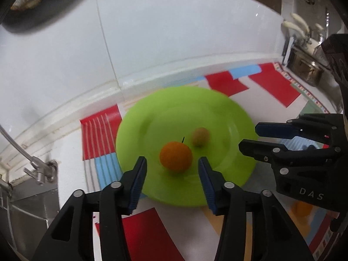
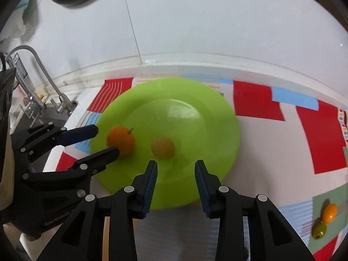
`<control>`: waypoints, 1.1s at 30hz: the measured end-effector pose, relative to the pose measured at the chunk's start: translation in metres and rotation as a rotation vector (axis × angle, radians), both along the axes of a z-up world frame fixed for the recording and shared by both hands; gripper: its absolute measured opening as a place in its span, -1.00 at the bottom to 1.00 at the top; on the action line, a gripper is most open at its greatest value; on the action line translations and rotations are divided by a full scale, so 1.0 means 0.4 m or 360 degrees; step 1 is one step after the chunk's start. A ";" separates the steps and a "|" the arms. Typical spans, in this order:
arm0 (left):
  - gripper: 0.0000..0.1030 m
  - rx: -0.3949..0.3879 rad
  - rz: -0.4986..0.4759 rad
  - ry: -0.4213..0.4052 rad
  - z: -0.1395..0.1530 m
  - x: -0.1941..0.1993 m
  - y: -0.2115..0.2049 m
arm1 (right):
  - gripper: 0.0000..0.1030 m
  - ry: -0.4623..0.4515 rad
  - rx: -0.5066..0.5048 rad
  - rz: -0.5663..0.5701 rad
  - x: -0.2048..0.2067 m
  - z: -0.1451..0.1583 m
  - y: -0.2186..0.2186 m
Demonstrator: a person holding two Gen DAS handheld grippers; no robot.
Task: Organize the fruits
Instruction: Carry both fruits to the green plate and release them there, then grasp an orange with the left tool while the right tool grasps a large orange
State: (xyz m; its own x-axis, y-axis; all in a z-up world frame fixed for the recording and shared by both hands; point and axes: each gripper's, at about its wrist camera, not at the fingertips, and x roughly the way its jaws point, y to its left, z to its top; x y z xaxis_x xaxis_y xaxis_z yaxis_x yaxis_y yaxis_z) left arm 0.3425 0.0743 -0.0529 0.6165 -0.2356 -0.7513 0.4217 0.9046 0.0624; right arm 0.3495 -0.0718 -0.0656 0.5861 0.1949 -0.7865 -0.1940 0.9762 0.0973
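Both claws apart, gripping nothing: left claw (image 1: pixel 171 165) just near of orange (image 1: pixel 175 156), right claw (image 2: pixel 175 169) just near of tan fruit (image 2: pixel 162 147), both fruits on green plate (image 2: pixel 213 117).

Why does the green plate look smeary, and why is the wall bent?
Left wrist view: the plate rim and the orange are smeared by motion blur. Right wrist view: same blur, a pale glare patch on the plate; the fisheye lens bends the wall edge.
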 end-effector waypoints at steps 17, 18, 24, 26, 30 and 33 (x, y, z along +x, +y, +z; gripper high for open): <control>0.68 -0.0130 0.0012 -0.0293 0.184 -0.244 -0.027 | 0.24 -0.0365 0.0008 -0.0243 -0.267 0.181 -0.082; 0.71 -0.0142 0.0014 -0.0301 0.191 -0.259 -0.033 | 0.26 -0.0379 0.0001 -0.0249 -0.280 0.186 -0.088; 0.81 -0.0173 0.0068 -0.0350 0.215 -0.339 -0.087 | 0.48 -0.0480 -0.0032 -0.0285 -0.359 0.224 -0.156; 0.87 -0.0176 0.0090 -0.0361 0.221 -0.362 -0.106 | 0.50 -0.0510 -0.0056 -0.0294 -0.384 0.233 -0.183; 0.89 -0.0177 0.0111 -0.0372 0.222 -0.405 -0.156 | 0.51 -0.0539 -0.0067 -0.0293 -0.421 0.247 -0.234; 0.89 -0.0181 0.0134 -0.0365 0.214 -0.426 -0.186 | 0.51 -0.0537 -0.0069 -0.0287 -0.442 0.248 -0.270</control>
State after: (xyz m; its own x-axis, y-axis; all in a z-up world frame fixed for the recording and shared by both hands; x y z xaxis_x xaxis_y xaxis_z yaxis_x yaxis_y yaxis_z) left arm 0.1722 -0.0002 0.0326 0.7886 -0.2512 -0.5613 0.3313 0.9425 0.0436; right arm 0.1727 -0.1798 0.0336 0.8352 0.0359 -0.5487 -0.0328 0.9993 0.0155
